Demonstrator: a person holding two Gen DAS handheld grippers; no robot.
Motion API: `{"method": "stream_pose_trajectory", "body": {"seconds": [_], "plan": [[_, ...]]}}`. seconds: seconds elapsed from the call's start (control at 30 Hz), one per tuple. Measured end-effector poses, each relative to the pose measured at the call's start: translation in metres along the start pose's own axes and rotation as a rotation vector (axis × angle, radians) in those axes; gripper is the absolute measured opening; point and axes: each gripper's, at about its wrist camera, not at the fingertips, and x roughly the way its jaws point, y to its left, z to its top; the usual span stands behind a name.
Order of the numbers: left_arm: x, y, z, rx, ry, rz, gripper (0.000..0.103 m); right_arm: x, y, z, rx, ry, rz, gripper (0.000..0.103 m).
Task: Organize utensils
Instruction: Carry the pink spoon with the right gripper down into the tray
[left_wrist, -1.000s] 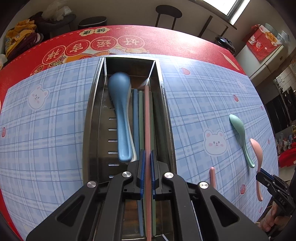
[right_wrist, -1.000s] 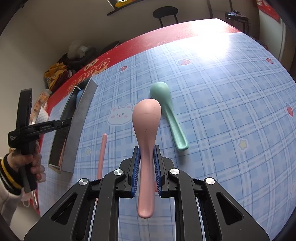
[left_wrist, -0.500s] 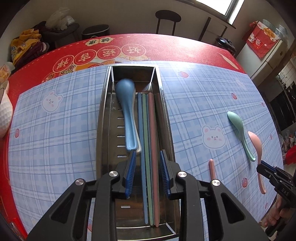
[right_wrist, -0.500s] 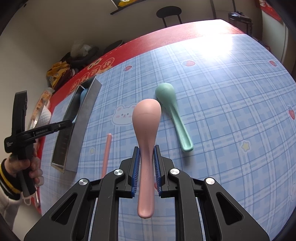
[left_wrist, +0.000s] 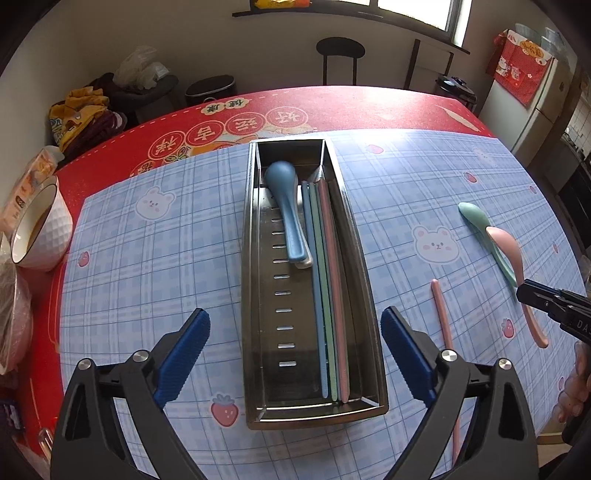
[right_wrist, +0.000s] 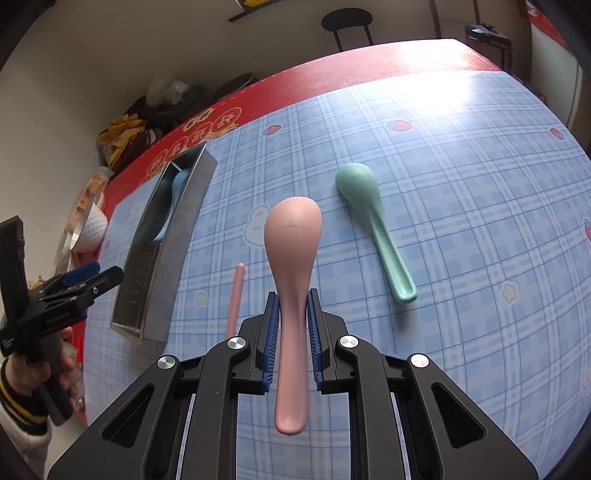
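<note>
A steel utensil tray (left_wrist: 251, 266) lies lengthwise on the blue plaid cloth. In it lie a blue spoon (left_wrist: 286, 210) and blue, green and pink chopsticks (left_wrist: 332, 280) side by side. My left gripper (left_wrist: 295, 354) is wide open and empty above the tray's near end. My right gripper (right_wrist: 291, 325) is shut on a pink spoon (right_wrist: 291, 251) and holds it above the cloth; it also shows in the left wrist view (left_wrist: 508, 251). A green spoon (right_wrist: 373, 221) and a loose pink chopstick (right_wrist: 235, 295) lie on the cloth.
A white bowl (left_wrist: 40, 229) stands at the table's left edge beside packets. The red mat (left_wrist: 332, 110) covers the far side. A stool and a bin stand behind the table. The tray also shows in the right wrist view (right_wrist: 177, 229).
My left gripper let go of the pink chopstick in the tray, opened wide and pulled back. My right gripper lifted the pink spoon slightly off the cloth.
</note>
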Motion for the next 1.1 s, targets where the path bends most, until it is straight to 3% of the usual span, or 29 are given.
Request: {"method": "stream_pose_trajectory", "body": {"seconds": [0.23,0.6,1.1], "plan": [[-0.01,0.022,-0.01,-0.059,-0.024,-0.011,0.097,0.011,0.034,0.013,-0.039,0.009,0.011,0.016],[-0.018,0.059,-0.016,-0.145,-0.087,-0.08,0.097,0.044,0.12,0.051,-0.133,0.022,0.022,0.015],[-0.011,0.091,-0.017,-0.188,-0.102,-0.149,0.097,0.122,0.185,0.1,-0.153,0.075,-0.081,0.015]]}}
